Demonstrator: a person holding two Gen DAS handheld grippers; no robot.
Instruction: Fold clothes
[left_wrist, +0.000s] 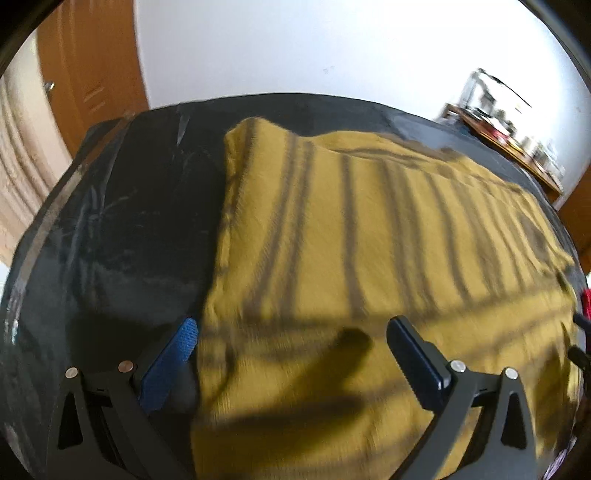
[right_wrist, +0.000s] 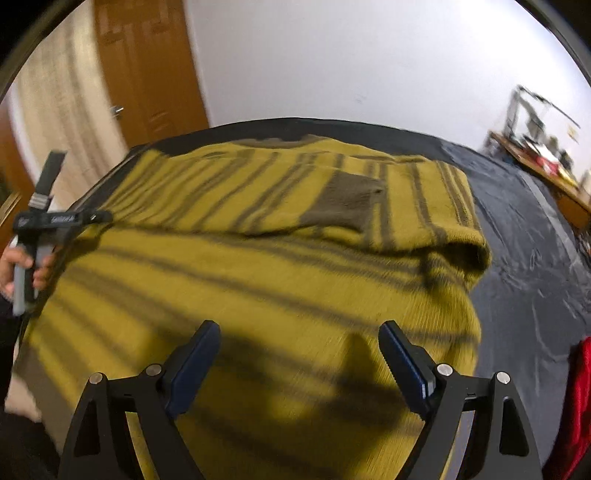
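A mustard-yellow sweater with dark stripes (left_wrist: 351, 236) lies on a black table cover (left_wrist: 122, 229). It also fills the middle of the right wrist view (right_wrist: 258, 258), with a dark olive chest pocket (right_wrist: 347, 203) and a sleeve folded across its near part. My left gripper (left_wrist: 291, 328) is open and empty, above the sweater's left edge near the front. My right gripper (right_wrist: 299, 332) is open and empty, above the sweater's near right part. The left gripper's body (right_wrist: 40, 221), held in a hand, shows at the far left of the right wrist view.
A red cloth (right_wrist: 576, 398) lies on the black cover at the right edge. A wooden door (right_wrist: 147, 70) and a white wall stand behind the table. A cluttered wooden shelf (right_wrist: 546, 166) is at the far right.
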